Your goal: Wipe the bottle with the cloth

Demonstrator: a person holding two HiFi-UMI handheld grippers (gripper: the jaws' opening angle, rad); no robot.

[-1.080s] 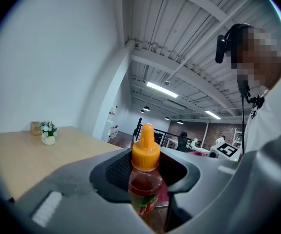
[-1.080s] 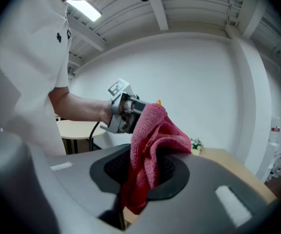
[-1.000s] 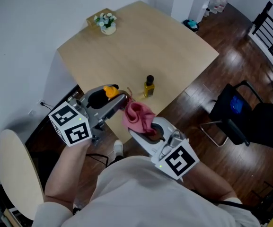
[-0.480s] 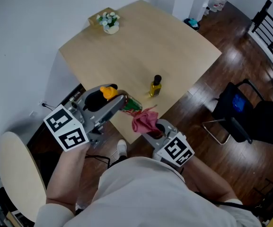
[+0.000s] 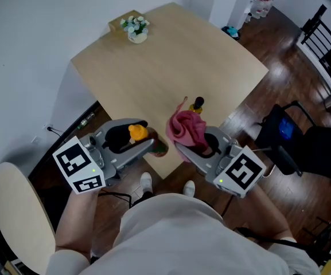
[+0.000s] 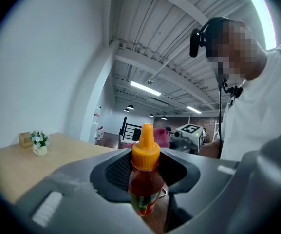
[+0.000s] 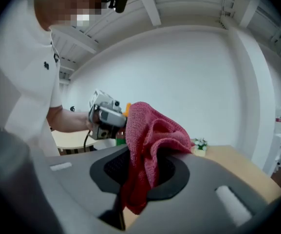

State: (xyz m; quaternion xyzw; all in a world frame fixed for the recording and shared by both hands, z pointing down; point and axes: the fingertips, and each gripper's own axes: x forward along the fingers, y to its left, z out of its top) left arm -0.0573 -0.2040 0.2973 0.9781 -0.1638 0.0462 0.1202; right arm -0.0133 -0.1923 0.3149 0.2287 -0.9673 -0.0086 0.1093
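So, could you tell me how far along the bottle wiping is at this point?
Done: the left gripper is shut on the orange-capped sauce bottle, and the right gripper is shut on the red cloth. In hand: they are held side by side, cloth apart from bottle. Left: bringing the cloth onto the bottle and wiping; whether any passes were made I cannot tell.

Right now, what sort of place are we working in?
Probably an open office or studio-type workspace: a plain wooden table on dark wood flooring, black chairs nearby, and an exposed ceiling with strip lights.
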